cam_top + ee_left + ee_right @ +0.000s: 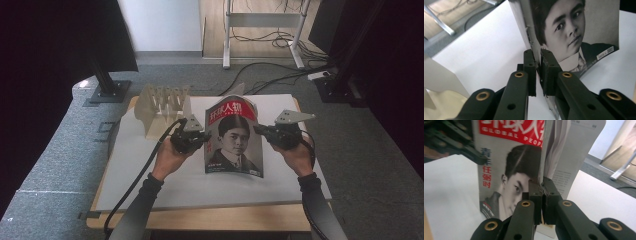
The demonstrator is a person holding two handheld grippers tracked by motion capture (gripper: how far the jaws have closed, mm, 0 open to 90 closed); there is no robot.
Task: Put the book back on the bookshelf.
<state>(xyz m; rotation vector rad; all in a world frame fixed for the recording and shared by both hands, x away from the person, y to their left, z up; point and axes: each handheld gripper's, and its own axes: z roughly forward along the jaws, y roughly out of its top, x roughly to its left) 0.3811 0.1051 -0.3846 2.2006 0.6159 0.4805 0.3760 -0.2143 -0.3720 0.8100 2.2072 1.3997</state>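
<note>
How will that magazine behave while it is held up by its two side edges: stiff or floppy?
Probably floppy: the magazine bows between the left gripper and right gripper, and inner pages fan behind the cover. Likely light, thin. The glossy cover may slip.

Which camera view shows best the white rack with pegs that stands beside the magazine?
The high view: the white rack shows whole there, pegs upright, on the table behind the left gripper. The left gripper view catches just a pale corner of it at the lower left.
</note>
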